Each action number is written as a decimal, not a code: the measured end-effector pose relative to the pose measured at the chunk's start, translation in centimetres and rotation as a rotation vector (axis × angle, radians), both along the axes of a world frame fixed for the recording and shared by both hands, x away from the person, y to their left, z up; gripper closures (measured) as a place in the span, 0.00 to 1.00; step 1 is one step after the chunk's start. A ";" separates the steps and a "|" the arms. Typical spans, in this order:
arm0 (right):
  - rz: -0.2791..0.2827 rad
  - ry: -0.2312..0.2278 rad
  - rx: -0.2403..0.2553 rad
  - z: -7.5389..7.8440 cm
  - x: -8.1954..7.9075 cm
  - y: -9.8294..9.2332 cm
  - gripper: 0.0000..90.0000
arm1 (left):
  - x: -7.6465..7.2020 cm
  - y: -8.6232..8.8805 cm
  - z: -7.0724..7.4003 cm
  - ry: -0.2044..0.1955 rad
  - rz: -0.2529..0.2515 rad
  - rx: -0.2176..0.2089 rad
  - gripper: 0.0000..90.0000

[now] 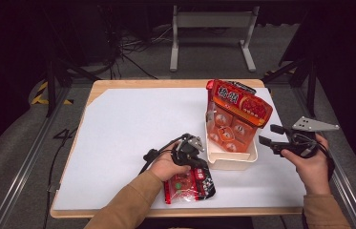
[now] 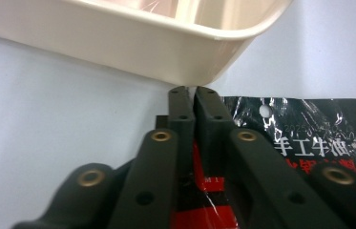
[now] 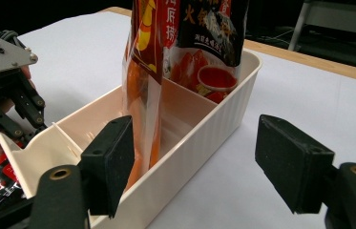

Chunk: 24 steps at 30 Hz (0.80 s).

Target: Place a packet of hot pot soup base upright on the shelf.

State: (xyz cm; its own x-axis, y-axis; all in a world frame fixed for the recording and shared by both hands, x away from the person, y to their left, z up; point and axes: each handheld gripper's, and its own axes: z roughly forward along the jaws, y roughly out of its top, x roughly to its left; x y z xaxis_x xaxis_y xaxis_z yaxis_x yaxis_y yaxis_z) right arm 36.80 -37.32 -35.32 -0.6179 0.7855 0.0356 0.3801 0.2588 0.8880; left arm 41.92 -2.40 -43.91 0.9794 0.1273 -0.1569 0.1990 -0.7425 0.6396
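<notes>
1. dark room with cables and a metal frame on the floor behind; a wooden worktop (image 1: 118, 86) under a white sheet carries everything.
2. cream plastic bin (image 1: 233, 160), split by dividers, sits right of centre on the sheet. a large red snack bag (image 1: 237, 114) stands upright in its far compartment and leans back over the rim, too tall to lie inside.
3. small red and black sauce packet (image 1: 190, 183) lies flat on the sheet just in front of the bin's near left corner.
4. left claw (image 1: 195, 157), held from above by the left hand (image 1: 166, 167), points down at the packet's top edge. in the left gripper view its jaws have closed together on that edge, pinching the foil between them; this looks like a grip taken for lifting the packet into the bin.
5. right claw (image 1: 272, 136) hovers level just right of the bin with its jaws wide apart and nothing between them, probably ready to steady the bin.
</notes>
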 end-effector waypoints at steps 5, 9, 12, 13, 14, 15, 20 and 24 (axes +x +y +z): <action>-0.003 -0.001 0.004 0.1 -0.1 -0.1 0.34 | 0.3 1.1 0.7 0.021 0.023 -0.037 1.00; -0.002 0.004 0.010 0.1 -0.1 0.0 0.35 | 0.2 1.8 1.5 0.006 0.037 -0.058 1.00; -0.001 0.005 0.013 0.3 -0.1 0.0 0.35 | 0.0 2.5 2.2 0.009 0.047 -0.081 1.00; -0.001 0.004 0.013 0.3 -0.2 0.0 0.36 | 0.0 2.8 2.6 0.007 0.046 -0.095 1.00; -0.001 0.002 0.013 0.3 -0.2 0.0 0.36 | -0.1 3.0 2.8 0.007 0.049 -0.101 1.00; -0.001 0.001 0.013 0.4 -0.2 -0.1 0.36 | -0.1 3.2 3.0 0.003 0.050 -0.107 1.00; -0.001 -0.006 0.016 0.6 -0.3 -0.1 0.37 | -0.5 4.4 4.2 -0.009 0.064 -0.137 1.00; -0.003 -0.009 0.025 0.8 -0.5 -0.2 0.38 | -0.8 5.3 5.2 -0.016 0.071 -0.165 1.00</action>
